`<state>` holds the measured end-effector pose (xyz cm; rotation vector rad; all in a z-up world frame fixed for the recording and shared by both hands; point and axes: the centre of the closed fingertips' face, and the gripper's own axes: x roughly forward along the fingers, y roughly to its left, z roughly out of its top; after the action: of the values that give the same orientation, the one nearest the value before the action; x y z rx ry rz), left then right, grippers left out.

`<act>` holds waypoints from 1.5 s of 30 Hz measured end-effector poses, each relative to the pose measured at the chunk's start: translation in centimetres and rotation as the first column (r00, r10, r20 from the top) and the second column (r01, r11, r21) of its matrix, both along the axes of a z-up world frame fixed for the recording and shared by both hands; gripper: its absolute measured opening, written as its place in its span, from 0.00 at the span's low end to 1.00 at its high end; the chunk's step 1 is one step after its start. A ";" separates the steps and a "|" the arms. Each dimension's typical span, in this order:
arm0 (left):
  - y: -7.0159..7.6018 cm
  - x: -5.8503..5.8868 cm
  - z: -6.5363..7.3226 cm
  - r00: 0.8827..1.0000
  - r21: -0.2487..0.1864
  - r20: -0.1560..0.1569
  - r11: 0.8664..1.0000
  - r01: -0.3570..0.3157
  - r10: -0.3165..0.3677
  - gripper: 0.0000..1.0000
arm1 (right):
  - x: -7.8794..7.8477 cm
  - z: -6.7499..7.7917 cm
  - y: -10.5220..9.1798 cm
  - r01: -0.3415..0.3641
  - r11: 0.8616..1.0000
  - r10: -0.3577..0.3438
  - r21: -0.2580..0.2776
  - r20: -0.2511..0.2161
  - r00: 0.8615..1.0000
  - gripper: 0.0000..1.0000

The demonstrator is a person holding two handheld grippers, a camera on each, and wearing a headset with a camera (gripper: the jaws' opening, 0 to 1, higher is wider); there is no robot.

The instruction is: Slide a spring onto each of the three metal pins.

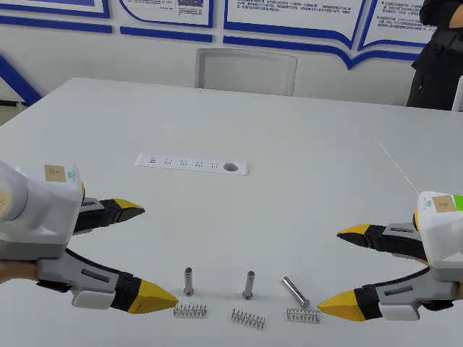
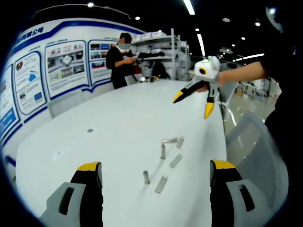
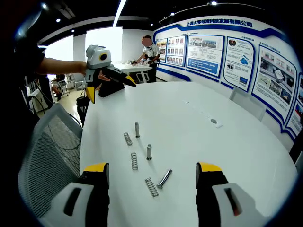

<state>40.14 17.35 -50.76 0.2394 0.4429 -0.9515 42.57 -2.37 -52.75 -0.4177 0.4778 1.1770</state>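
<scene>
Pins on worktop [image 1: 289, 137]: left pin [image 1: 188, 280] and middle pin [image 1: 249, 284] upright, right pin [image 1: 294, 291] toppled. Springs [image 1: 248, 318] lie one before each, apparently paired for loading. Left claw [image 1: 158, 254] and right claw [image 1: 330, 270] released, flanking row.

Wall heading [image 3: 218, 22]: Chinese company name, ending 有限公司.

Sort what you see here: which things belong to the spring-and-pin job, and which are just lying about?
Job: left pin, middle pin, right pin, left spring, middle spring, right spring.
Lying about: power strip, chair.
</scene>
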 end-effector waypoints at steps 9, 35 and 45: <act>-0.1 -0.1 0.1 1.000 0.003 0.002 1.000 -0.003 0.003 0.95 | -0.4 -0.2 -0.3 -0.003 1.000 0.003 -0.010 -0.002 1.000 0.76; -0.4 -0.2 0.1 1.000 -0.014 -0.001 1.000 -0.009 0.009 0.95 | 0.0 -0.6 -0.3 0.039 0.999 -0.038 0.025 -0.031 0.999 0.74; -0.3 -0.1 -0.7 1.000 -0.013 -0.008 1.000 -0.007 0.007 0.94 | 0.0 -1.7 0.1 0.048 0.998 -0.046 0.032 -0.064 0.997 0.71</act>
<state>40.09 17.00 -51.43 0.2223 0.4448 -0.9481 42.59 -2.23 -54.47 -0.3391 0.5196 1.1537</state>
